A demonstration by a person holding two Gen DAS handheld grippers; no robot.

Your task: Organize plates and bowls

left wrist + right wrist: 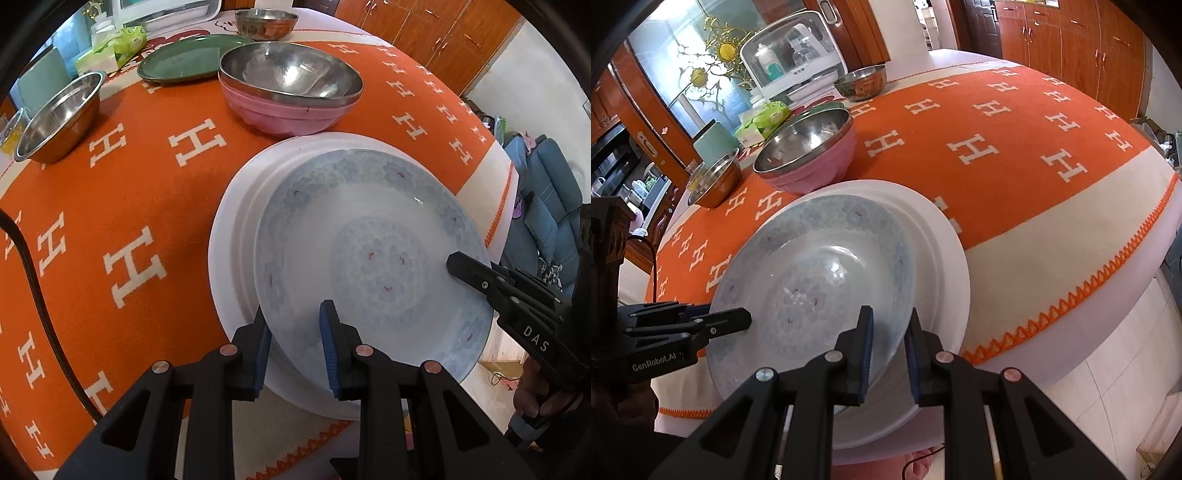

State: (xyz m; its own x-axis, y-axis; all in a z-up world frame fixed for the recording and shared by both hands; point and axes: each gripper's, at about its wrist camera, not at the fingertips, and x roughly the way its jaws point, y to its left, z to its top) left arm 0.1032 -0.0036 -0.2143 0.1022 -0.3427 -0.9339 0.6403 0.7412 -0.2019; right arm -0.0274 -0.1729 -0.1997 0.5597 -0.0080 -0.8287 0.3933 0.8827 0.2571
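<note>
You have both grippers, left [295,347] and right [889,354], clamped on the patterned plate's [369,258] rim, fingers nearly closed. It sits over the white plate [229,236]. Next, settle it level, then release.

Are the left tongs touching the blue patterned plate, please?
Touching. In the left wrist view the left tongs straddle the near rim of the blue patterned plate, blue pads pressed on both sides of the rim.

Left wrist view: close above the patterned plate [369,251], looking steeply down and across the table toward the pink bowl [284,114]. Right wrist view: the same plate [812,280] from its opposite rim — both views share the plate, the pink bowl [820,162] and the orange cloth [122,184].
</note>
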